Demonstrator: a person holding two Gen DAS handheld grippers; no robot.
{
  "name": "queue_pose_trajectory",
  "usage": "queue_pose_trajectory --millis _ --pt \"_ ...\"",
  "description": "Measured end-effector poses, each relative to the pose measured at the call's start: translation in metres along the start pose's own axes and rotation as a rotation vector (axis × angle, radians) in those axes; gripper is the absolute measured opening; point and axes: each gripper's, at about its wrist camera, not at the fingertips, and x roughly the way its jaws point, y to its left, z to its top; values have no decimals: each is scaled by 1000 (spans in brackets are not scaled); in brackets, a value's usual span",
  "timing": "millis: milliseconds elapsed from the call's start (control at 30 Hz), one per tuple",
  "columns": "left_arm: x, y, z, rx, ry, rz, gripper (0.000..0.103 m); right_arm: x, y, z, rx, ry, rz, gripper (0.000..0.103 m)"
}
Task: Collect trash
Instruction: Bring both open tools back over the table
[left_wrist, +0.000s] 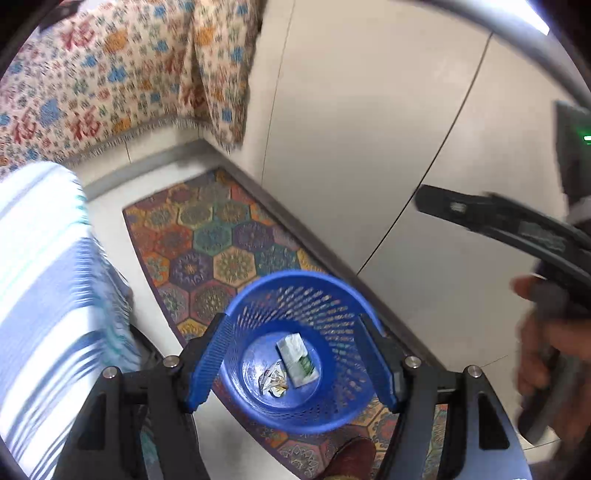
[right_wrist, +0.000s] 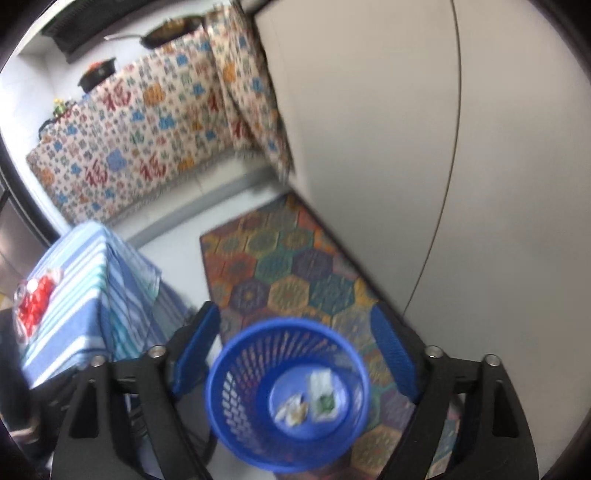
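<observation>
In the left wrist view the basket (left_wrist: 295, 350) sits at lower centre on the rug (left_wrist: 221, 240), between the spread fingers of the left gripper (left_wrist: 295, 365). Inside it, on the bottom, a carton (left_wrist: 297, 360) lies just right of a crumpled wrapper (left_wrist: 273, 382). The rug runs from lower right toward centre, along the base of the cabinet doors (left_wrist: 369, 129) filling the upper right. A draped table (left_wrist: 44, 295) stands at the left edge, and a cloth-covered counter (left_wrist: 110, 81) fills the upper left. The right gripper (left_wrist: 436, 201) enters from the right edge, held in a hand (left_wrist: 543, 354). In the right wrist view a packet (right_wrist: 33, 302) lies on that table, at left.
</observation>
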Motion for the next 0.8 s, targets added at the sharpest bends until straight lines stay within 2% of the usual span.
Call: queue_pose_trajectory --millis 133,233,333,433,633,733,800 --pt "-68 12 -12 -2 -58 1 70 -23 35 7 -82 -90 -4 88" --pt "-114 37 -33 -13 -90 67 70 -37 69 7 -141 -128 64 90" --pt "-146 70 -57 -64 -85 144 70 -48 113 1 -199 -138 140 91" --pt "-169 110 -84 -132 -80 238 70 -53 163 -12 -266 -117 229 91" --pt "-202 187 -133 -240 -38 427 70 -50 269 -59 -488 -41 368 91" --pt "-212 222 -150 -287 -21 498 70 -41 313 -87 -602 6 402 91" --pt "-218 241 -157 -317 -29 511 73 -30 334 -98 -645 54 423 91"
